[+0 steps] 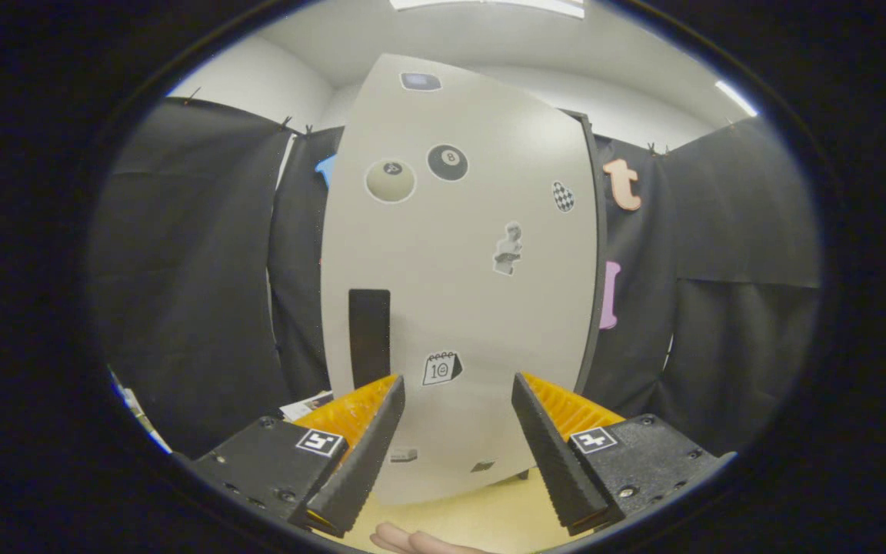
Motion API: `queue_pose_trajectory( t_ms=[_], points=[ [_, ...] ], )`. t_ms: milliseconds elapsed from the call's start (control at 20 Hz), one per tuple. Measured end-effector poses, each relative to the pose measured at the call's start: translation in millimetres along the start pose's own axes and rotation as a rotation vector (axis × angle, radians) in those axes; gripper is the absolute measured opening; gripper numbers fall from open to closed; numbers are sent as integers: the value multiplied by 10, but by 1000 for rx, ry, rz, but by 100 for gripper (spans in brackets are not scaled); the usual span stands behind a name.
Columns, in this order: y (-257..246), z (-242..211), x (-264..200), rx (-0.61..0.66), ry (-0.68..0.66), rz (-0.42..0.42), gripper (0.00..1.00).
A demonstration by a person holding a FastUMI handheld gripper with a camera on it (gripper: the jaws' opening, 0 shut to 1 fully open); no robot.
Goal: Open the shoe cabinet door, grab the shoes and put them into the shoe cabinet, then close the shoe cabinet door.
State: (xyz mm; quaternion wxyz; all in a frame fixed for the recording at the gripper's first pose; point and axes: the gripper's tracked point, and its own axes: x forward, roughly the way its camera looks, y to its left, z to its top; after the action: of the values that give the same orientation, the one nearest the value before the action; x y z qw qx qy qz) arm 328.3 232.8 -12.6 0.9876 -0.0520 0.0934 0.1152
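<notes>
A tall white shoe cabinet (458, 292) stands straight ahead, its door shut and dotted with several stickers. A dark vertical handle slot (369, 337) sits on the door's left side, just beyond my left finger. My gripper (458, 388) is open in front of the door, nothing between its fingers, which frame the door's lower middle. I cannot tell whether the tips touch the door. No shoes are in sight.
Black cloth walls close in on both sides and behind the cabinet. A pale yellow floor (489, 515) lies below the fingers. Part of a hand (412, 542) shows under the gripper. Some light items (308, 404) lie low at the left of the cabinet.
</notes>
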Motion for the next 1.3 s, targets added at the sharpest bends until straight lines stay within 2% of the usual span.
queue_pose_trajectory(
  t_ms=[350, 550, 750, 850, 1050, 1300],
  points=[
    [135, -35, -322, -8, -29, 28, 93],
    [71, -136, -603, 40, -32, 44, 94],
    [-79, -311, -869, 82, -5, 12, 96],
    [-75, -373, -955, 97, 15, 30, 96],
    [-264, -377, -1090, 172, 26, -3, 96],
    [-205, -281, -1223, 133, 9, 4, 96]
  ],
)
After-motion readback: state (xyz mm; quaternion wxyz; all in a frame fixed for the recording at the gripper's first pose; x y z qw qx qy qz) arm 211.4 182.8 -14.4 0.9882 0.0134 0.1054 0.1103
